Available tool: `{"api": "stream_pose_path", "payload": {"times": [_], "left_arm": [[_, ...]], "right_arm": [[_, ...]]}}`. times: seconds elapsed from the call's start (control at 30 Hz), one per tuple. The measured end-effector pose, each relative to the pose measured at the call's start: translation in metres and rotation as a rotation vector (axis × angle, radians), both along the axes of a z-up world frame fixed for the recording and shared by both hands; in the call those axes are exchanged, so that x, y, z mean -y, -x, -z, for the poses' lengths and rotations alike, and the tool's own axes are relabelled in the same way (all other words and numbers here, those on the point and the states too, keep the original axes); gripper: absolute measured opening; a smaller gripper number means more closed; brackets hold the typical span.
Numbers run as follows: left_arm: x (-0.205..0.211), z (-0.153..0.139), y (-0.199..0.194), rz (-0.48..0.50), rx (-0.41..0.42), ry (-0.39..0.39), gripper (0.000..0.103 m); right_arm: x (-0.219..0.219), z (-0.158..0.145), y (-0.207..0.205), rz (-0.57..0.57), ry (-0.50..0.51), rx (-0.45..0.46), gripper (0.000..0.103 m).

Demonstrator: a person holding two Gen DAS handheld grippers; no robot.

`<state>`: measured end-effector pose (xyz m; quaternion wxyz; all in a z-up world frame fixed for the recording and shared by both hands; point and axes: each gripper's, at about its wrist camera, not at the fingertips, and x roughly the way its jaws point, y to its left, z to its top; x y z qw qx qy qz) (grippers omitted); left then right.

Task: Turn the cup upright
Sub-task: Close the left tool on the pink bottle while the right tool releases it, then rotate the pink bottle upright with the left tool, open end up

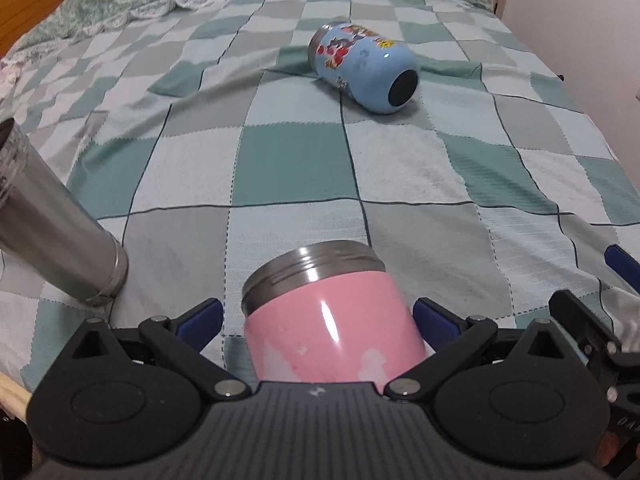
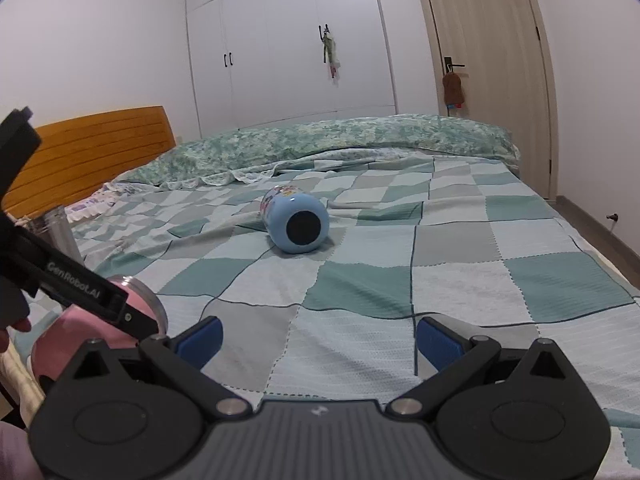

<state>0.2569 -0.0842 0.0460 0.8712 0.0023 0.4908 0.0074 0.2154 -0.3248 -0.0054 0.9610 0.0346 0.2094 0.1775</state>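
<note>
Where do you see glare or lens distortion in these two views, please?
Left wrist: a bright glare streak on the pink cup, a small highlight on the blue cup, dark vignette at the top corners. Right wrist: fisheye bends the door and wardrobe; soft sheen on the wardrobe, corners dark.

3 cups (image 1: 363,68) (image 1: 332,320) (image 1: 52,224) (1 upright), 2 grippers (image 1: 318,320) (image 2: 318,340)

Even indoor light, sharp focus, fisheye-bent edges.

Three cups on the bed (image 1: 400,168): one (image 1: 362,66) far, one (image 1: 56,216) left, one (image 1: 332,320) near.
</note>
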Motion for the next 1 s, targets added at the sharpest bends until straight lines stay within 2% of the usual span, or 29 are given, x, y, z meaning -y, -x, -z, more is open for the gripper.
{"api": "stream_pose_path", "payload": {"times": [0.13,0.2,0.53,0.67,0.8,0.9,1.0], "left_arm": [[-0.004,0.007,-0.005,-0.010,-0.066,0.048,0.101],[-0.008,0.012,-0.007,-0.012,-0.098,0.111,0.093],[-0.009,0.009,0.003,0.025,-0.037,0.134,0.092],[-0.012,0.002,0.013,0.026,0.016,0.147,0.091],[-0.015,-0.015,0.032,0.047,0.110,0.174,0.089],[-0.013,-0.027,0.047,0.090,0.195,0.150,0.088],[-0.014,-0.032,0.054,0.095,0.232,0.168,0.086]], "right_arm": [[-0.005,0.002,0.003,-0.017,0.015,0.017,0.103],[-0.006,0.002,0.005,-0.021,0.016,0.024,0.103],[-0.006,-0.001,0.010,-0.008,-0.003,0.041,0.103],[-0.006,-0.002,0.013,0.000,-0.014,0.050,0.103],[-0.005,-0.002,0.016,0.007,-0.026,0.056,0.103],[-0.005,-0.002,0.016,0.011,-0.028,0.056,0.103],[-0.006,-0.002,0.016,0.012,-0.032,0.063,0.103]]}}
